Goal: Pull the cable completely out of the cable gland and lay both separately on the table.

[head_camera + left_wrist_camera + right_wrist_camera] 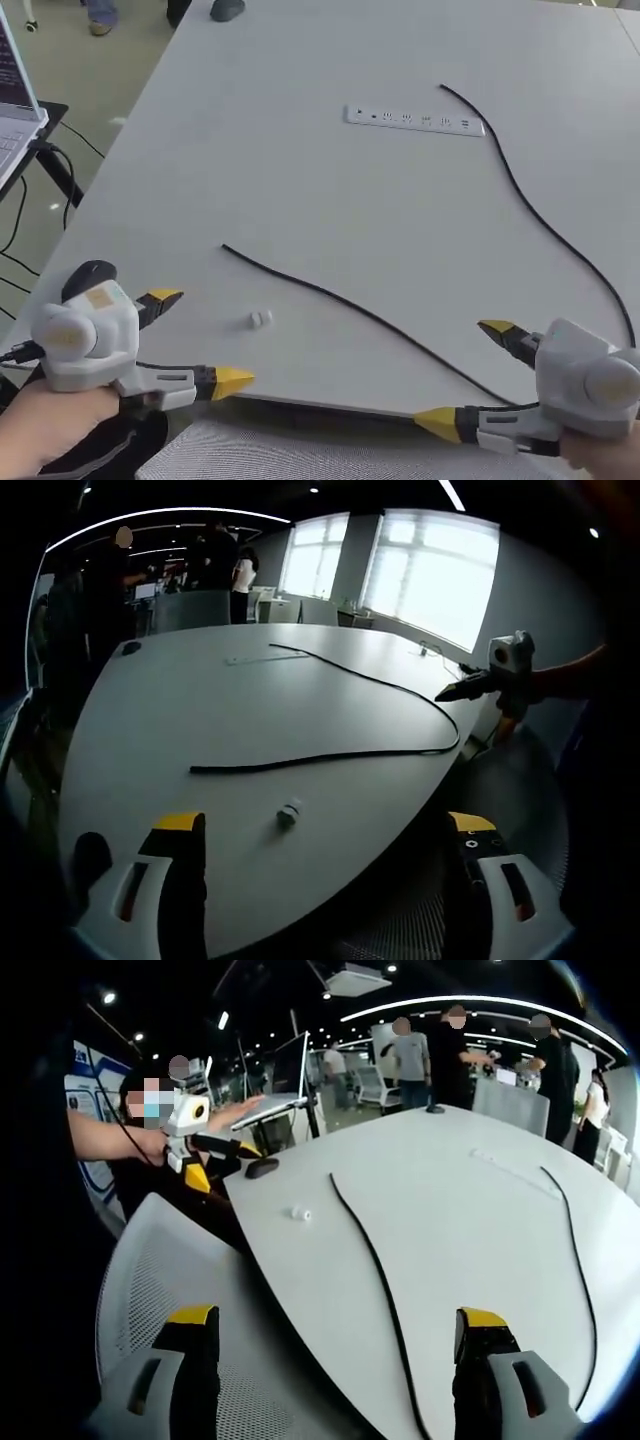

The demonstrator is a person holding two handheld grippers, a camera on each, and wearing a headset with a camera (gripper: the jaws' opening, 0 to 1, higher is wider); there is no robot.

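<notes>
A long black cable point(330, 291) lies loose on the grey table point(300, 190), running from mid-left toward the front right edge, then curving back up the right side. The small white cable gland point(260, 319) sits alone on the table, just clear of the cable. My left gripper point(200, 338) hovers open at the front left, with the gland point(288, 813) ahead between its jaws and the cable point(330, 758) beyond. My right gripper point(465, 374) is open at the front right edge, over the cable point(375, 1260); the gland point(298, 1214) lies to its left. Both grippers hold nothing.
A white power strip point(413, 120) lies at the far middle of the table, a dark mouse point(228, 10) at the far edge and another mouse point(88, 275) by my left hand. A laptop point(15, 110) stands on a stand to the left. A mesh chair point(170, 1270) is at the front. People stand behind.
</notes>
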